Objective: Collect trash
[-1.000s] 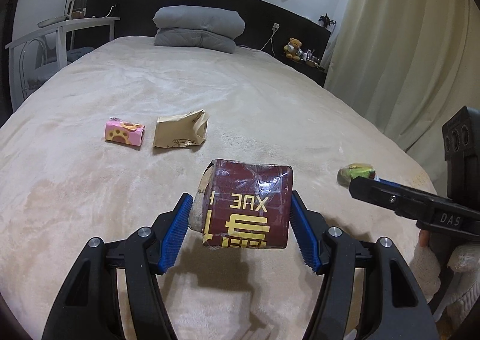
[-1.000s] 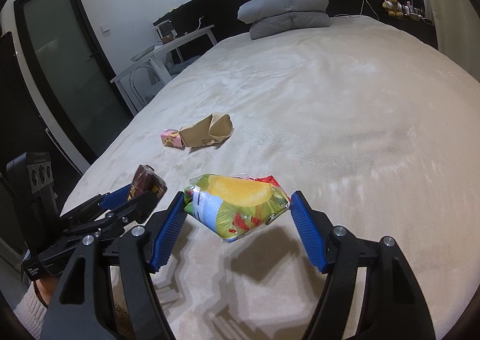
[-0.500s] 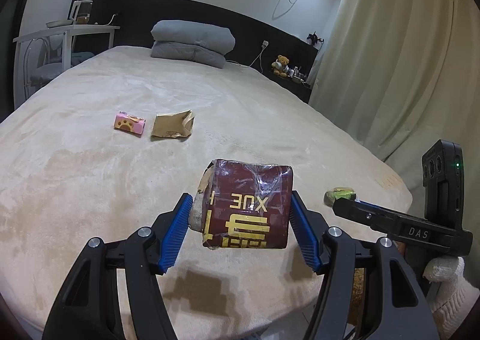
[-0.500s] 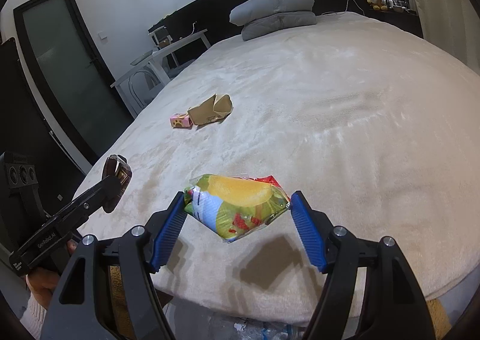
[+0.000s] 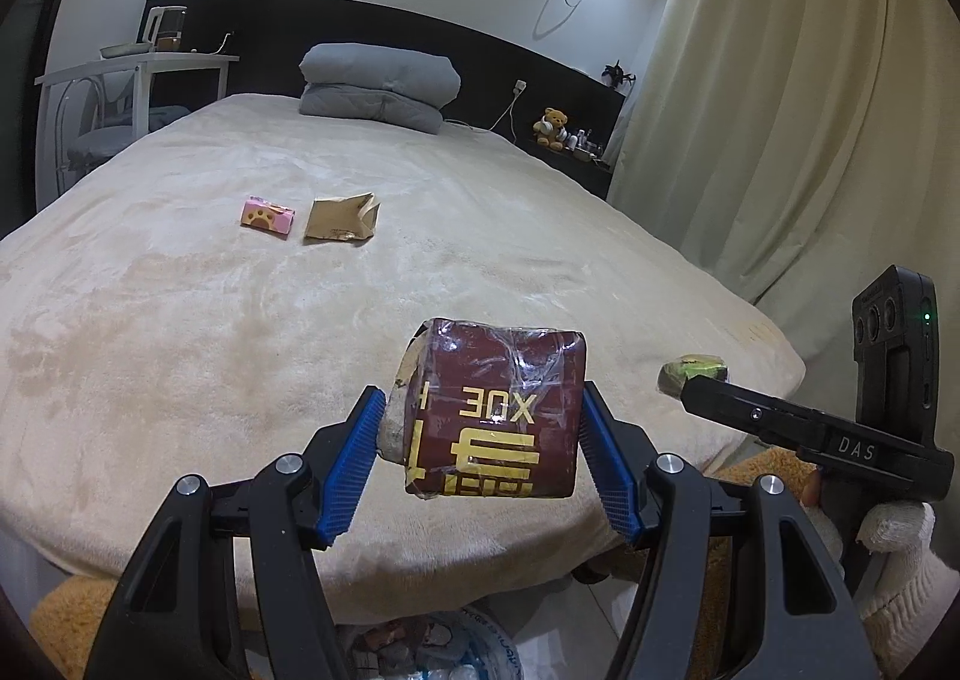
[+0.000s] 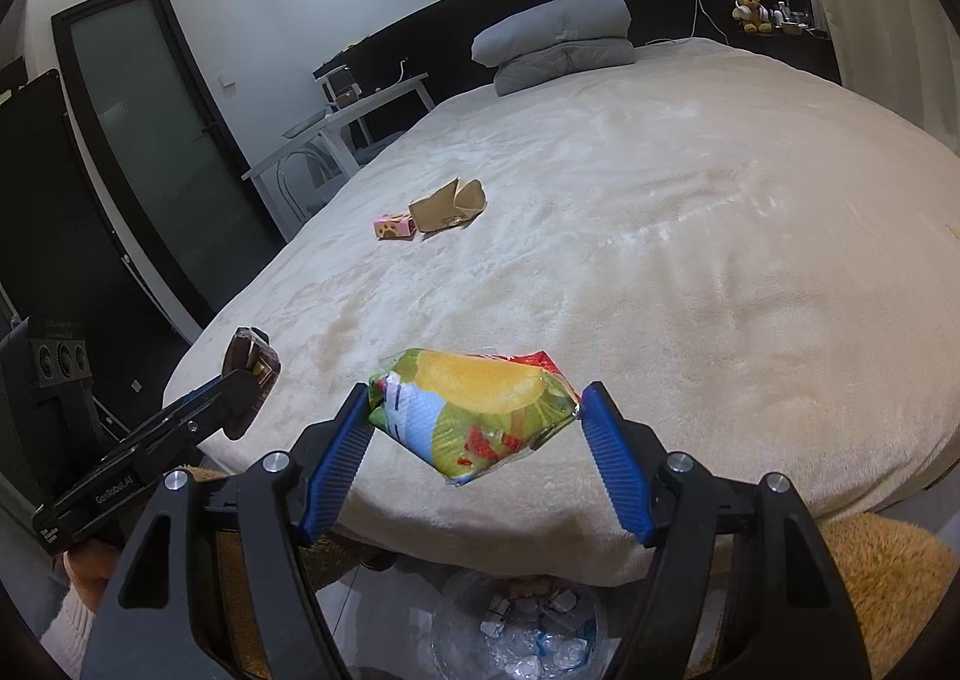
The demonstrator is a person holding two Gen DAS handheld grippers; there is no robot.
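Observation:
My left gripper (image 5: pixel 483 458) is shut on a dark red box (image 5: pixel 495 410) wrapped in clear film with yellow print, held over the foot edge of the bed. My right gripper (image 6: pixel 474 443) is shut on a crumpled green and yellow snack bag (image 6: pixel 471 410), also above the bed's foot. A pink paw-print box (image 5: pixel 267 214) (image 6: pixel 393 226) and a torn brown paper bag (image 5: pixel 342 217) (image 6: pixel 447 205) lie side by side on the cream blanket farther up. A clear-lined trash bin (image 6: pixel 519 626) (image 5: pixel 432 647) with scraps inside stands on the floor below both grippers.
The cream bed (image 5: pixel 180 320) fills the view, with folded grey bedding (image 5: pixel 378 86) at the black headboard. A white desk and chair (image 5: pixel 120 86) stand left, a curtain (image 5: pixel 780 110) right. An orange fluffy rug (image 6: pixel 888 578) lies by the bin. A dark glass door (image 6: pixel 156 140) is left.
Both grippers have drawn back from over the bed to its foot edge, each keeping its item. The trash bin on the floor has come into view below them.

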